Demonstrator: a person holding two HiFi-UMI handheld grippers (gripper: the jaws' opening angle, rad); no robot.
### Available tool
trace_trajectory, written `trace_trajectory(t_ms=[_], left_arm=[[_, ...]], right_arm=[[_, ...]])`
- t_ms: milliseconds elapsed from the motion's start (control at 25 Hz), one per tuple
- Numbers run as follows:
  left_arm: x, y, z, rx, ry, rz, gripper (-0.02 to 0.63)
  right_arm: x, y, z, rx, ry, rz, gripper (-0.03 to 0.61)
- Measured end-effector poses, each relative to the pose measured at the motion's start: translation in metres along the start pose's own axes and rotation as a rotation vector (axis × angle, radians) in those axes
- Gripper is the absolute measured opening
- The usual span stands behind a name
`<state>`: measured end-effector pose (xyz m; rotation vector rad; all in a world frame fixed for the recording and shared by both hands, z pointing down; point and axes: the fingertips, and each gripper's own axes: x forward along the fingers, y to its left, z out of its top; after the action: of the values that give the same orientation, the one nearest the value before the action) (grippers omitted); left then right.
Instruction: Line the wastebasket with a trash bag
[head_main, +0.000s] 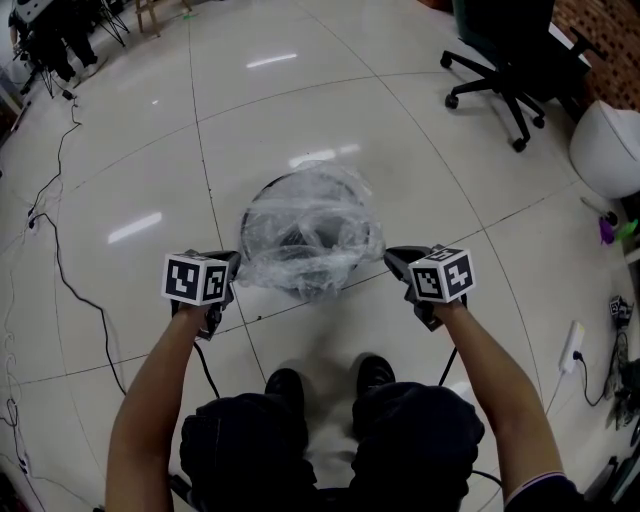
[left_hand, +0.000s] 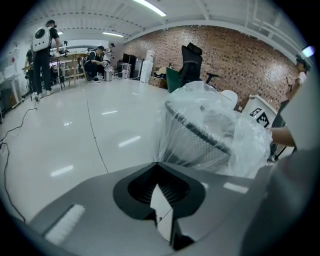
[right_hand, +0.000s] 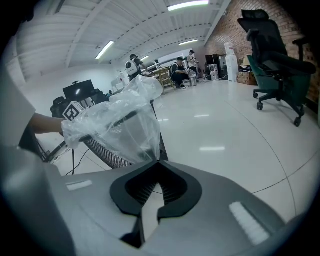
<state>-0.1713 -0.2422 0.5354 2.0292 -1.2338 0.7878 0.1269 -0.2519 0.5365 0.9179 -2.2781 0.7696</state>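
Clear trash bag over wastebasket, stretched between left gripper, right gripper

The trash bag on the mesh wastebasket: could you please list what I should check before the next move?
1. Left gripper shut on the trash bag edge: ok.
2. Right gripper shut on the opposite edge: ok.
3. Mesh wastebasket upright on the floor: ok.
4. Bag film outside the rim on both grippers' sides: ok.
5. Bag film over the far rim: cannot tell.
6. Bag settled down inside the basket: not ok; film billows above the rim.
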Motion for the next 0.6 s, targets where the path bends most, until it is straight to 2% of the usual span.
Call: trace_trajectory(t_ms=[600], left_arm=[[-0.001,-0.003,-0.01,0.018,0.04,-0.003,0.012]], right_arm=[[0.0,-0.006,-0.015,0.005,0.038,-0.013,0.002]])
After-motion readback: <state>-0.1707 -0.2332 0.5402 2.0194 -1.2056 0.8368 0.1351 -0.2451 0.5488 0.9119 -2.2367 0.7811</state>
